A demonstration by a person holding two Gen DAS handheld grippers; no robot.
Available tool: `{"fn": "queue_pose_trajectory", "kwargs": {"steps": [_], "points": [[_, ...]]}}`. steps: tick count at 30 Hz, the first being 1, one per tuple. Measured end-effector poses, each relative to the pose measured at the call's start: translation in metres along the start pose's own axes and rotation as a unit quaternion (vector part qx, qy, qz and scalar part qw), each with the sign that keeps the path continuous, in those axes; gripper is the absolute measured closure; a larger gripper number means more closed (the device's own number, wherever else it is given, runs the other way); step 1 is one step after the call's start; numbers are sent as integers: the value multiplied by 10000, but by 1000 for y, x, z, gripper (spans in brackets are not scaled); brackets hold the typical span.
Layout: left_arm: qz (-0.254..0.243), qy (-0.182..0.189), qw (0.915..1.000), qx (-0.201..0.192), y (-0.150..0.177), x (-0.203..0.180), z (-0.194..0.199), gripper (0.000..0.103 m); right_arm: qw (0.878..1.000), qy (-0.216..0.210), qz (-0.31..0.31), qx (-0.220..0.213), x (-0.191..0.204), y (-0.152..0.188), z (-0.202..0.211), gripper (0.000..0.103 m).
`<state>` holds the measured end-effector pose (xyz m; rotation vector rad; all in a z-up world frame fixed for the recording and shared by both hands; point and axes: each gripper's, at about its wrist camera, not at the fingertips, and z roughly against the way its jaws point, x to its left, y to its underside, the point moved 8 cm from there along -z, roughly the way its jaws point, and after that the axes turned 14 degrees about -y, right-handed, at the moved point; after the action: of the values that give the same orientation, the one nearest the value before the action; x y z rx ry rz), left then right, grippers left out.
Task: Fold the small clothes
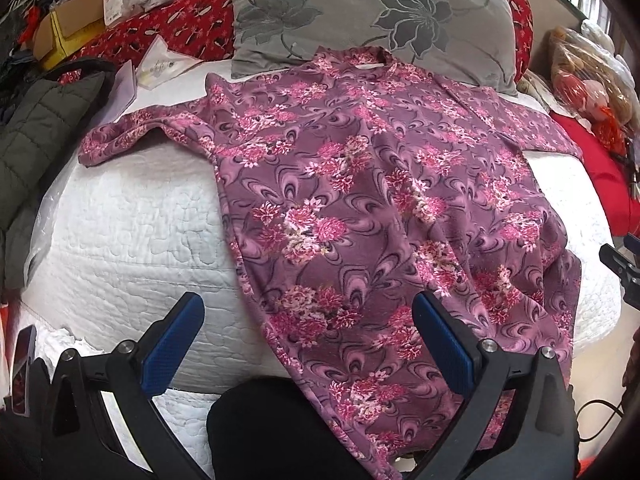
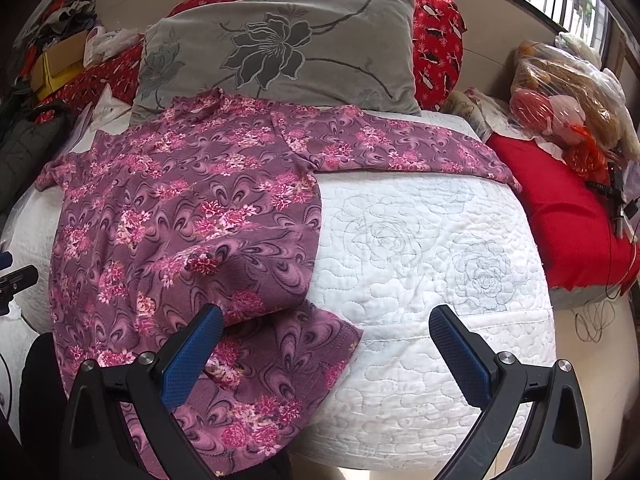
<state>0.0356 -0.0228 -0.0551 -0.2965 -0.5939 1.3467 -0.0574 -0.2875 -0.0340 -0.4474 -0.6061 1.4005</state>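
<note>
While spread flat, floral knit top (image 1: 360,200) (image 2: 180,208), quilted white bedspread (image 1: 132,220) (image 2: 420,260)

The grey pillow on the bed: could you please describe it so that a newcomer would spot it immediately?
Start from the white quilt covering the bed and look to its far end. There the grey pillow leans against red bedding, with the collar of the purple floral top lying over its lower edge. It alone is grey, with large dark flower outlines.
</note>
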Motion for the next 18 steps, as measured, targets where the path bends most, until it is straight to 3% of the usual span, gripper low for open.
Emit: {"fn": "queue_pose_trajectory", "kwargs": {"steps": [5,12,18], "points": [[29,-95,9998,154,2,9,-11,0,10000,-4,47,68,0,2,-2,1],[678,101,9904,1200,17,38,-51,0,9993,-115,-177,294,-20,13,-18,1],[356,463,9837,1701,32,1,-62,3,9965,-248,-322,733,-31,38,-46,15]]}}
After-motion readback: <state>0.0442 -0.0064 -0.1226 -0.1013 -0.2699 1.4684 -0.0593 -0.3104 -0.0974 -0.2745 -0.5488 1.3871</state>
